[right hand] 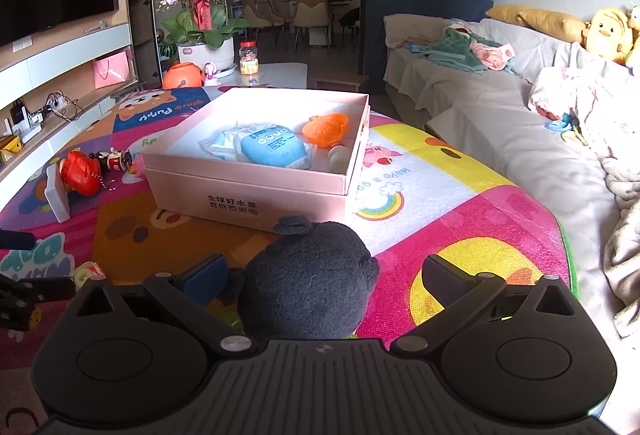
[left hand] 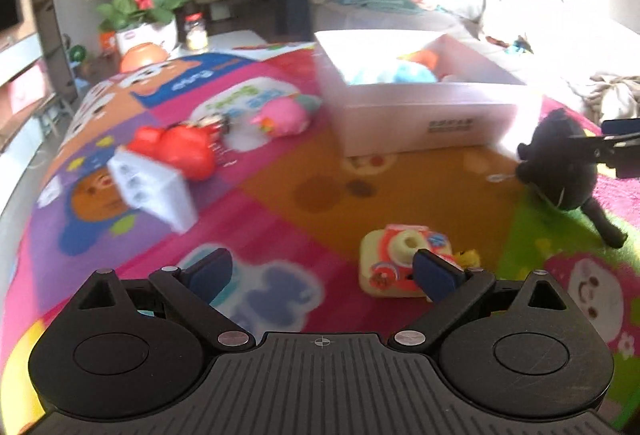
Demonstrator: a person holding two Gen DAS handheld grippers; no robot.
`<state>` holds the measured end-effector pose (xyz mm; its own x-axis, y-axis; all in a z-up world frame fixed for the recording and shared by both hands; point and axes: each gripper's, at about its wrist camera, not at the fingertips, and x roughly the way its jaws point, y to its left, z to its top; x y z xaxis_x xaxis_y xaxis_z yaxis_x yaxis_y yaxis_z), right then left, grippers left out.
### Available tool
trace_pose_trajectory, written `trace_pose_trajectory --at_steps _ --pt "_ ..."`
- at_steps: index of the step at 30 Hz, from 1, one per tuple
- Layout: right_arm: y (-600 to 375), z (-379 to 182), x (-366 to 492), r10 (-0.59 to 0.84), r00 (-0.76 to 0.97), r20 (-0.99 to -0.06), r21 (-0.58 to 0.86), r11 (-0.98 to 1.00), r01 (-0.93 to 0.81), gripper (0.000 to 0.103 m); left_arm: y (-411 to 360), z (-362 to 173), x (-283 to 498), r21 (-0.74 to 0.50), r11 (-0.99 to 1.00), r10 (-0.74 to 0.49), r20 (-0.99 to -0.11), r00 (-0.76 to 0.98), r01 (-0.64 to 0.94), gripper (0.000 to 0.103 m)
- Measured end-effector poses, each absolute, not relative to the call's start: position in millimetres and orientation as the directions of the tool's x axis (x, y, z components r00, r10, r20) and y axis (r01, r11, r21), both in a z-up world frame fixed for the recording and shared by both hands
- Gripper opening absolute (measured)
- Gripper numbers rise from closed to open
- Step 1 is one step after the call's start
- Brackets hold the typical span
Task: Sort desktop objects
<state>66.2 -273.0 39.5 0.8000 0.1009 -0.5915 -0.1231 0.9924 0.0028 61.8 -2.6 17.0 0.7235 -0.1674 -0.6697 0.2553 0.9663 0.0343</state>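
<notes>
My left gripper (left hand: 322, 269) is open wide over the colourful play mat (left hand: 280, 203), with nothing between its fingers. A small cream and red toy camera (left hand: 396, 259) lies just beyond the right fingertip (left hand: 434, 273). The pink box (right hand: 256, 191) holds a blue wipes pack (right hand: 276, 149) and an orange toy (right hand: 324, 129). A black plush toy (right hand: 308, 287) sits between the fingers of my right gripper (right hand: 324, 271), which is open; the right pad stands clear of the plush. The left wrist view shows the plush (left hand: 560, 163) beside the box (left hand: 424, 123).
At the mat's left lie a red toy (left hand: 176, 151), a white power strip (left hand: 152, 191), a small figure on a keychain (right hand: 114, 159) and a pink plush (left hand: 284, 117). A sofa (right hand: 500, 123) runs along the right. A flower pot (right hand: 206, 53) stands behind the mat.
</notes>
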Motion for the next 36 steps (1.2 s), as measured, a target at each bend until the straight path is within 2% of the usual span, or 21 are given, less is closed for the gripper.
trace_pose_trajectory --at_steps 3,7,14,20,25,30,36 --pt "-274.1 39.8 64.9 0.093 0.801 -0.591 -0.005 0.993 -0.118 0.103 -15.7 16.1 63.9 -0.003 0.952 -0.23 -0.67 0.706 0.307 0.1" --pt "-276.7 39.5 63.2 0.08 0.804 -0.589 -0.011 0.994 -0.107 0.103 -29.0 11.4 61.5 0.042 0.942 -0.223 -0.665 0.713 0.334 0.101" --pt "-276.7 37.1 65.6 0.083 0.801 -0.593 -0.003 0.994 -0.106 0.103 -15.7 12.7 70.9 0.145 0.976 -0.039 -0.626 0.779 0.165 0.101" --pt "-275.6 35.9 65.5 0.088 0.799 -0.595 0.0 0.994 -0.109 0.103 -5.6 12.7 80.1 0.059 0.986 -0.079 -0.664 0.744 0.157 0.1" --pt "-275.0 36.0 64.6 0.094 0.799 -0.594 0.005 0.993 -0.114 0.103 -0.5 -1.0 94.9 0.014 0.997 -0.041 -0.696 0.717 0.07 0.1" --pt "-273.8 36.4 63.6 0.101 0.8 -0.591 0.004 0.992 -0.123 0.103 5.4 -2.0 87.3 0.021 0.998 -0.03 -0.688 0.725 0.061 0.1" --pt "-267.9 29.4 82.4 0.174 0.757 -0.629 0.063 0.983 -0.173 0.103 4.7 1.2 76.1 0.019 0.994 -0.067 -0.674 0.736 0.107 0.082"
